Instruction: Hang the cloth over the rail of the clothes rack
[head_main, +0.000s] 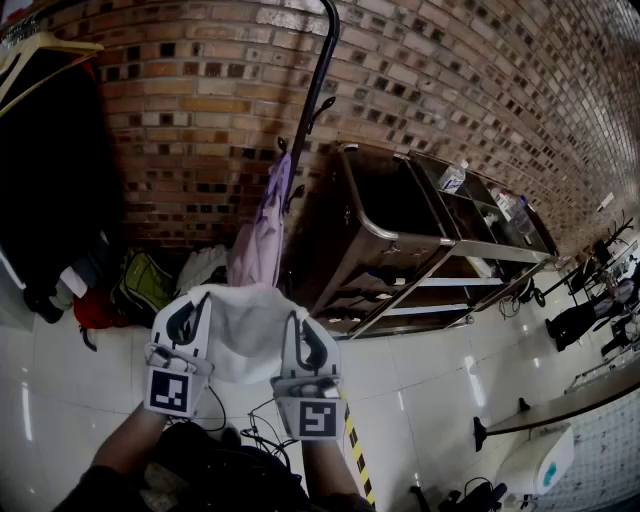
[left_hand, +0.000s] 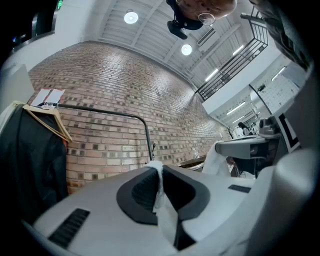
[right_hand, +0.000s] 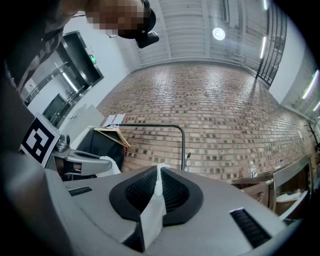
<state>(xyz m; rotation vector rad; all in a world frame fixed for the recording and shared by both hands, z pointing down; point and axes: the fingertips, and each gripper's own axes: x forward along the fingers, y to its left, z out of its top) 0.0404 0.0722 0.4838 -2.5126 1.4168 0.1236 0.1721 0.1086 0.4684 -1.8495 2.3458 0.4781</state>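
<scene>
You are holding a white fabric cloth (head_main: 245, 340) stretched out, left tongs (head_main: 188, 318) and right tongs (head_main: 303, 345) each pinching an edge, facing the black metal clothes rack rail (right_hand: 150, 125)

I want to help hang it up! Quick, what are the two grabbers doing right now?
The left gripper is closed, pinching the white cloth.
The right gripper is closed, pinching the same cloth.
</scene>
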